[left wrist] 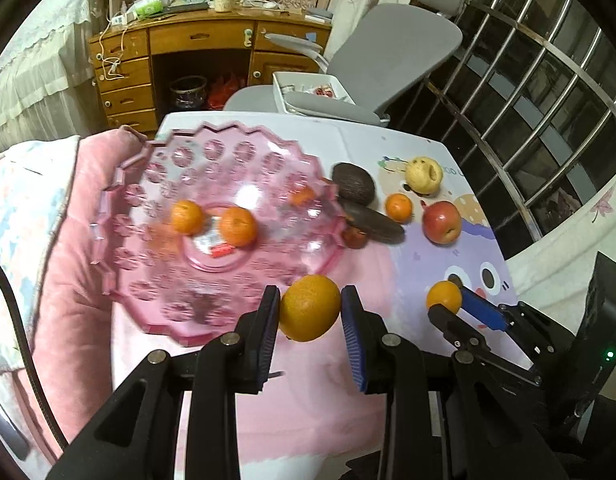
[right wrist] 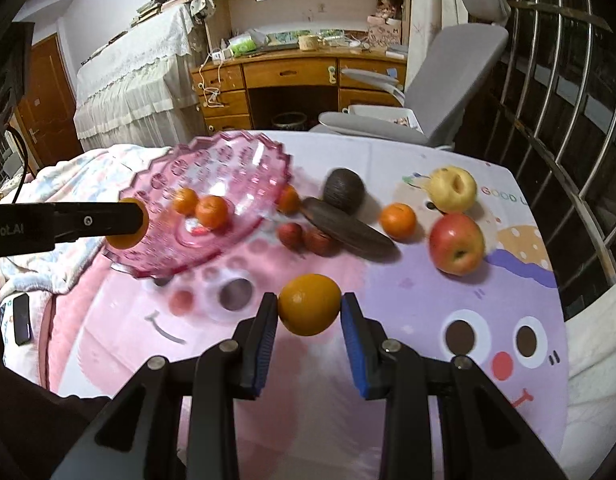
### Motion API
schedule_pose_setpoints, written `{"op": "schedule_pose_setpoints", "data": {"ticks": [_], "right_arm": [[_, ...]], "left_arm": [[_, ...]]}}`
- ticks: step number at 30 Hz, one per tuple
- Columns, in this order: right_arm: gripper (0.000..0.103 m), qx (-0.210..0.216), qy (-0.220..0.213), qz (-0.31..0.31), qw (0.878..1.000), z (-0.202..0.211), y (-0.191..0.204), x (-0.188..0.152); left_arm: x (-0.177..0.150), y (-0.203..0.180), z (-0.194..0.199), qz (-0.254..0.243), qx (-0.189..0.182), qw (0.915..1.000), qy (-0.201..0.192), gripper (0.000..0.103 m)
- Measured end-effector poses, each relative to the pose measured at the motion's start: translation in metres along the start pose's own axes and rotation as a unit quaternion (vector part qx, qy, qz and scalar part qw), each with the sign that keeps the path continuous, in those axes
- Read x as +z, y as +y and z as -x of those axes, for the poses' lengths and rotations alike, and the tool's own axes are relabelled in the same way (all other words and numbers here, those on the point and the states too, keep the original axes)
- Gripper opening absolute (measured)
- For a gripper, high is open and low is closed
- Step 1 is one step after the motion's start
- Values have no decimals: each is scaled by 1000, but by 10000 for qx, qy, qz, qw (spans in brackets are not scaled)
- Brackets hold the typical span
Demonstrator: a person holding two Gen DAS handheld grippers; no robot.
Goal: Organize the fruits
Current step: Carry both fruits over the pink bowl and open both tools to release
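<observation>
My left gripper [left wrist: 310, 308] is shut on an orange [left wrist: 310, 307], held just off the near rim of the pink plastic fruit bowl [left wrist: 155, 280]. Two small oranges [left wrist: 237, 226] lie inside the bowl. My right gripper [right wrist: 310, 305] is shut on another orange [right wrist: 310, 304] above the cartoon blanket; it also shows at the right in the left wrist view [left wrist: 448, 300]. On the blanket lie a red apple [right wrist: 456, 243], a yellow pear [right wrist: 454, 189], a loose orange [right wrist: 397, 221], two dark avocados [right wrist: 343, 190] and small red fruits [right wrist: 289, 233].
A grey office chair [left wrist: 388, 60] and a white tray [left wrist: 283, 92] stand beyond the blanket's far edge. Metal window bars [right wrist: 568, 100] run along the right. A wooden desk [right wrist: 291, 76] is at the back. A phone [right wrist: 21, 318] lies at the left.
</observation>
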State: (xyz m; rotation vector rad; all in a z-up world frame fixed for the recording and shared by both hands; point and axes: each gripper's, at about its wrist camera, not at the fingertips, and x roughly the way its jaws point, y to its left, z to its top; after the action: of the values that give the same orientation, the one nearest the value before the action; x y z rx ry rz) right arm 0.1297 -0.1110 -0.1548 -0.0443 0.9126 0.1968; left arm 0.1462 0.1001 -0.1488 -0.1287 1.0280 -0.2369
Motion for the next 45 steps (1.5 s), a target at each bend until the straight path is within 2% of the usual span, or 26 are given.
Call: {"op": "schedule_pose_setpoints", "data": {"ticks": [8, 13, 20, 28, 36, 38, 42, 45], "right_arm": [[33, -27, -248, -223, 9994, -1, 55, 12], [33, -40, -340, -317, 9989, -9, 82, 19], [33, -39, -354, -287, 9990, -23, 112, 32], [33, 32, -104, -264, 9996, -40, 129, 37], [34, 68, -20, -308, 9995, -47, 130, 39], [34, 86, 19, -340, 9994, -50, 128, 38], [39, 95, -11, -382, 9992, -49, 125, 38], [40, 94, -15, -425, 9991, -47, 123, 36]], "left_arm": [[7, 52, 11, -306, -9, 9995, -61, 30], [16, 74, 5, -512, -28, 9987, -29, 30], [21, 99, -12, -468, -114, 9988, 119, 30], [22, 112, -25, -380, -209, 9987, 282, 30], [24, 116, -29, -311, -253, 9985, 373, 31], [24, 116, -29, -323, -252, 9985, 365, 34], [22, 114, -27, -351, -207, 9984, 396, 54], [18, 112, -24, -372, -189, 9981, 450, 57]]}}
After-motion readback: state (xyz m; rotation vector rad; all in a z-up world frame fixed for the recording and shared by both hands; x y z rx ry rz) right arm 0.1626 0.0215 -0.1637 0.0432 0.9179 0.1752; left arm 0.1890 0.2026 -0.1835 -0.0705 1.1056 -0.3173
